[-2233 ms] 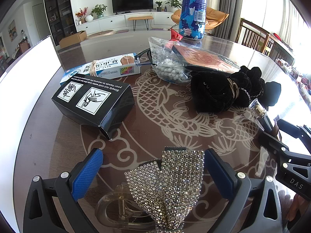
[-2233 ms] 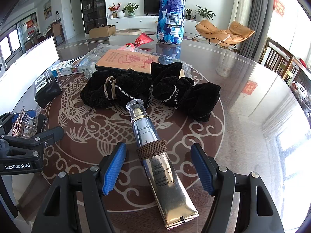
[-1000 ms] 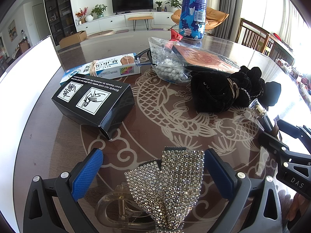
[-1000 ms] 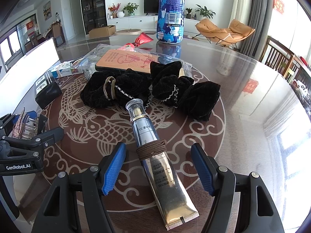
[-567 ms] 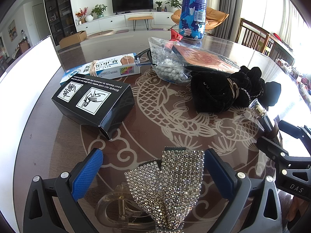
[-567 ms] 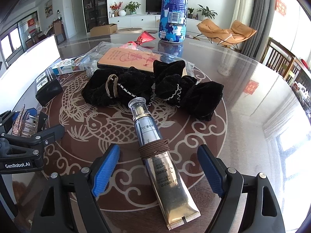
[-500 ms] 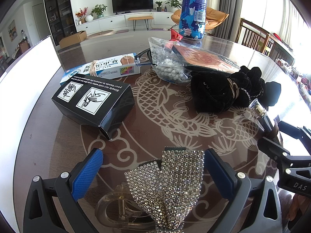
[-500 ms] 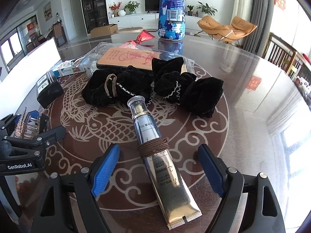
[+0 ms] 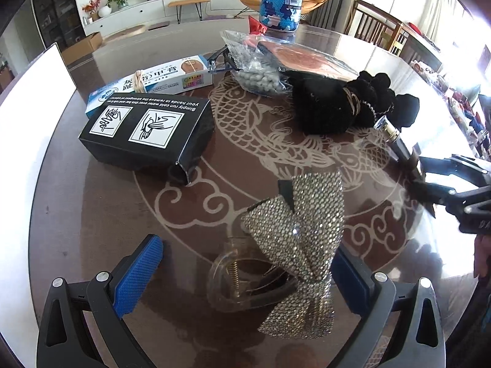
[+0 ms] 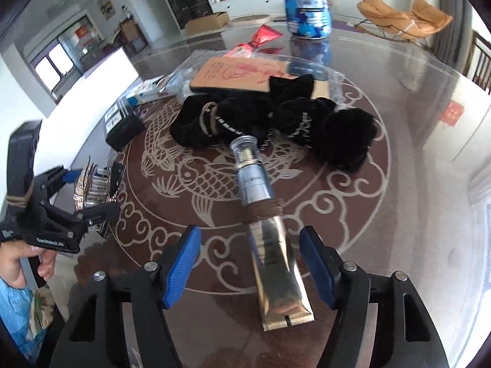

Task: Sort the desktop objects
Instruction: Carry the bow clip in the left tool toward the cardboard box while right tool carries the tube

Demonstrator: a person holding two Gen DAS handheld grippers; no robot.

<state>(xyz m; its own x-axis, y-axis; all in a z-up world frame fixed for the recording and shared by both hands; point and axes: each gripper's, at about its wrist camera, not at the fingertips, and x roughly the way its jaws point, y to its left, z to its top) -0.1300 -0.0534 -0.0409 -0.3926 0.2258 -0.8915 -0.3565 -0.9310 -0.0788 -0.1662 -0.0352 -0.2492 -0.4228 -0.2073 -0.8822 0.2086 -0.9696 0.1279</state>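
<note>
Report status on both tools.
Left tool open around the bow clip. Right tool open, straddling the tube; neither gripped. Black scrunchies lie against the tube's cap end.

The tabletop [image 9: 101,208] is dark reddish brown with a pale beige fish-and-cloud design, and on it the bow hair clip [image 9: 302,230] glitters in silver-gold rhinestones over a clear plastic clasp — beside a black box [image 9: 147,135] with white pictogram panels and white lettering. The tube [image 10: 264,224] runs from a clear cap through silver-blue to shiny gold, wrapped by a brown band, while the scrunchies [image 10: 276,122] are black velvet with thin pale trim. Both tongs — left [image 9: 245,271] and right [image 10: 257,263] — are black with blue textured pads, and the can [image 10: 307,9] wears a blue-and-white camouflage print.
</note>
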